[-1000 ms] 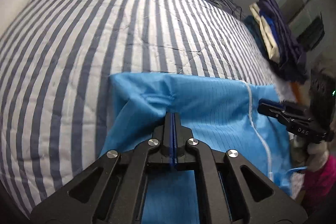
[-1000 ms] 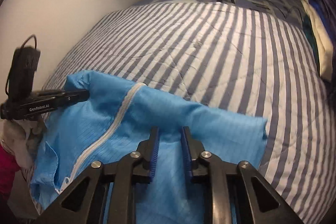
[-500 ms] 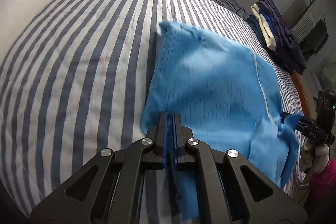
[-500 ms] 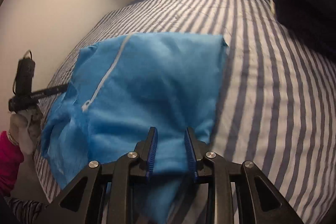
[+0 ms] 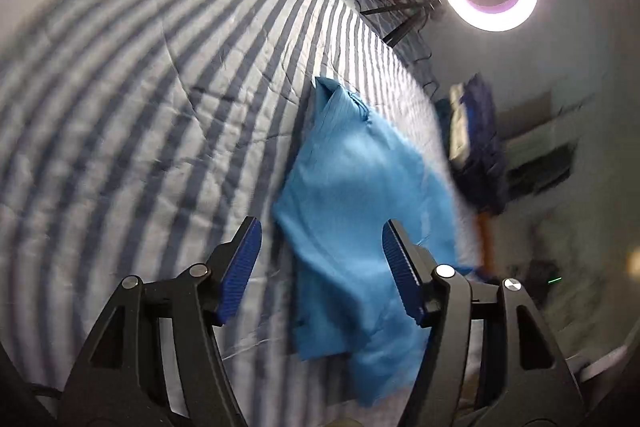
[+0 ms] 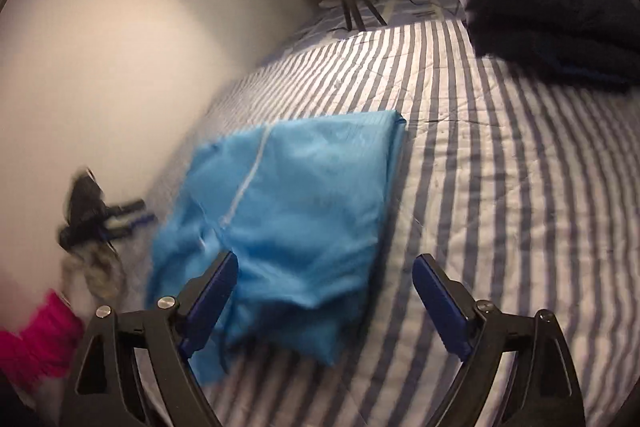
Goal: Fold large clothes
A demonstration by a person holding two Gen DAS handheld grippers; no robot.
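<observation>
garment (image 6: pixel 304 195): thin blue cloth, white zip, folded rectangle on striped quilted bed (image 6: pixel 520 187) | left tool (image 5: pixel 320 259): jaws just opened, wide, nothing pinched | right tool (image 6: pixel 324 291): just opened, wide, cloth released

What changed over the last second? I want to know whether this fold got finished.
Both grippers let go: the left gripper and right gripper had pinched the blue garment, carried it across the striped bed, and their jaws have just been opening. The garment now lies folded and free. The dark clothes pile stayed put.
</observation>
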